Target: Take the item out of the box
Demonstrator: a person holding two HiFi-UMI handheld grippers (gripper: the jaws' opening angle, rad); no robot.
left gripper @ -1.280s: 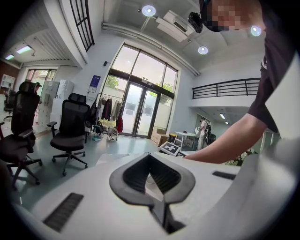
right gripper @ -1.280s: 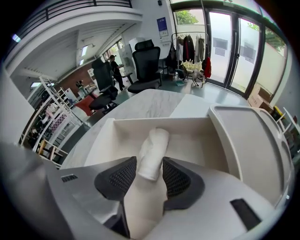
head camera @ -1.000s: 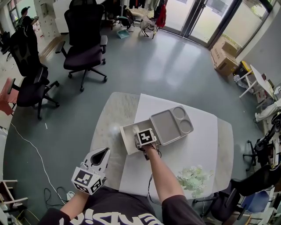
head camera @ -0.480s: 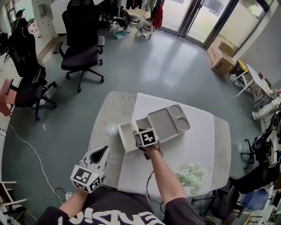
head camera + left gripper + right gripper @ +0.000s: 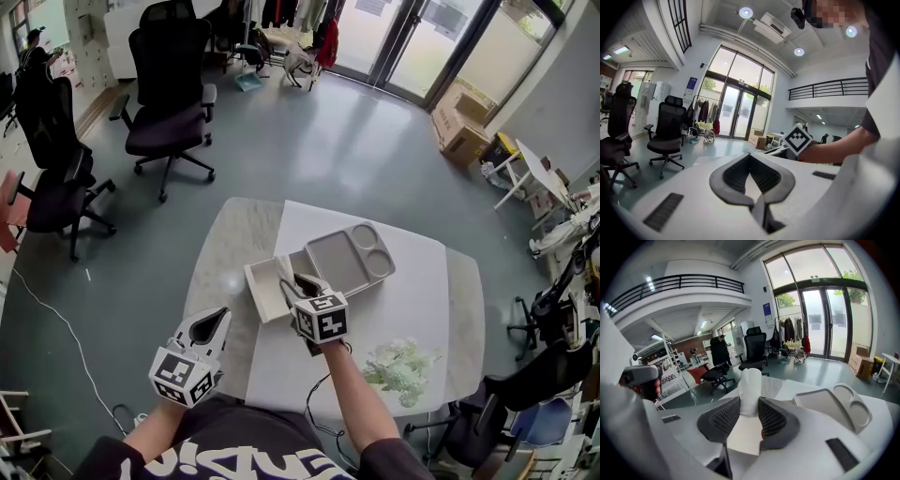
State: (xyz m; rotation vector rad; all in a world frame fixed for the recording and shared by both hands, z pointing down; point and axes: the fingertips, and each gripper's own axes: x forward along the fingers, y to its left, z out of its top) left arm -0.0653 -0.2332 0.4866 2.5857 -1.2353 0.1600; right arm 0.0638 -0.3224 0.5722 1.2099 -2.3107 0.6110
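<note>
Right gripper, jaws having just been closing, clamped a white rolled paper item over the open white rectangular box. Left gripper: jaws together, empty.

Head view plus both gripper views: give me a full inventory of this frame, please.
table: one, white, centre
box: one, off-white, open, on table
tray: one, grey, right of box
white roll: one, between right jaws
flower bunch: one, pale green-white, table's near right
office chairs: at least two, black, floor beyond table
cardboard boxes: brown, by glass doors
left hand-held gripper: white, shut, empty, near table's left edge
right hand-held gripper: white, jaws just closed further, gripping white roll over box
</note>
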